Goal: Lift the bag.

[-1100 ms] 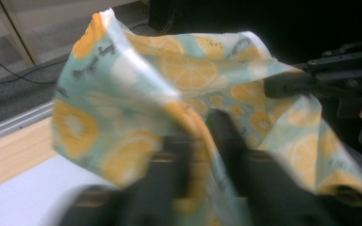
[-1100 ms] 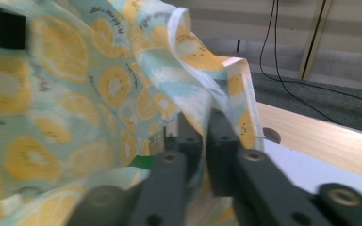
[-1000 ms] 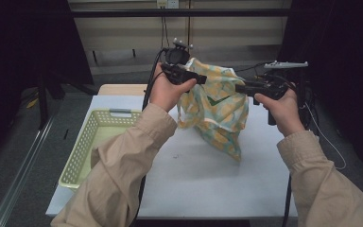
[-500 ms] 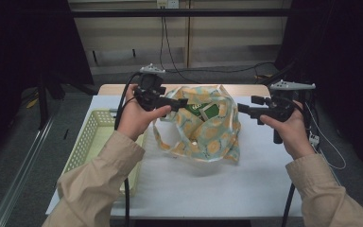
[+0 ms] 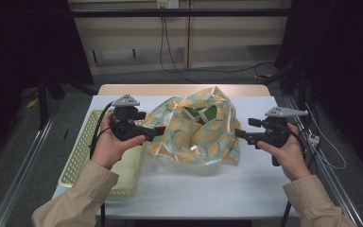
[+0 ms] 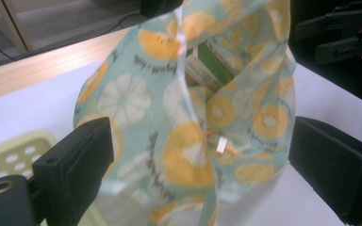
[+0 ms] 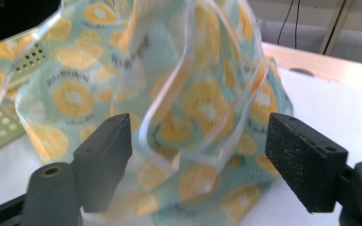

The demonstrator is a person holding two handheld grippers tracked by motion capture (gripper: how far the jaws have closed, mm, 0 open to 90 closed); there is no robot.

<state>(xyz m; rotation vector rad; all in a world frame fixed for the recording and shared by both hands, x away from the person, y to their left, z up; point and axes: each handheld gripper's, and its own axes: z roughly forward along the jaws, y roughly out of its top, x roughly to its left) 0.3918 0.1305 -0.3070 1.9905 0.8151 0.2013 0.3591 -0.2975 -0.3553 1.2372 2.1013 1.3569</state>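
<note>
A teal cloth bag [image 5: 194, 135] printed with orange fruit slices lies slumped on the white table [image 5: 208, 189]. Its mouth gapes, and a green box [image 5: 203, 113] shows inside. My left gripper [image 5: 163, 130] is at the bag's left edge and my right gripper [image 5: 238, 134] at its right edge. In the left gripper view the left gripper [image 6: 200, 141] has its jaws wide apart with loose bag cloth [image 6: 188, 155] between them. In the right gripper view the right gripper [image 7: 200, 132] is likewise spread around the bag's white-edged handles [image 7: 188, 94]. Both pairs of jaws have just been opening, and neither presses on the cloth.
A pale green perforated basket [image 5: 82, 156] sits on the table's left side, under my left hand. A wooden strip [image 5: 137, 89] runs along the table's far edge. Cables trail on the floor behind and to the right.
The bag hung in the air between both grippers; now it rests slumped on the table. Both hands have sunk and spread apart, the left one moving left. Both pairs of jaws have opened.
</note>
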